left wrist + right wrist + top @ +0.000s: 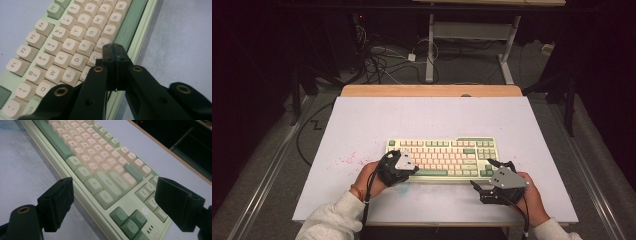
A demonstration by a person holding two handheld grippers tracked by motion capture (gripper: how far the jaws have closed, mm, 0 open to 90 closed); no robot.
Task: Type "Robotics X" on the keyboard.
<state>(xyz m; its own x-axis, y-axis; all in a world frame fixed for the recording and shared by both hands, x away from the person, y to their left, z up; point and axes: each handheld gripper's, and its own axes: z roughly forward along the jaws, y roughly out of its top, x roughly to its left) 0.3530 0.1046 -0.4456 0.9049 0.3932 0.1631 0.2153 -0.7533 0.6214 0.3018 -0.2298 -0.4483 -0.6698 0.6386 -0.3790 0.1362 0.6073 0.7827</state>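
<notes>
With the left gripper (115,53) closed over the keyboard (442,157) and the right gripper (113,203) open at its corner, a careless press could hit neighbouring keys.

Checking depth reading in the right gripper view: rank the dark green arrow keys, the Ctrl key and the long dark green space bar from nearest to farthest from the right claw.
1. Dark green arrow keys, low, between the open right claw's jaws.
2. Pale green Ctrl key, just beyond them, centre.
3. Long dark green space bar, far up left.

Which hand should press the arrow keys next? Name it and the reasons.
Right. The right tongs stand open over the keyboard's arrow keys; the left tongs, shut, sit over the letter keys.
</notes>
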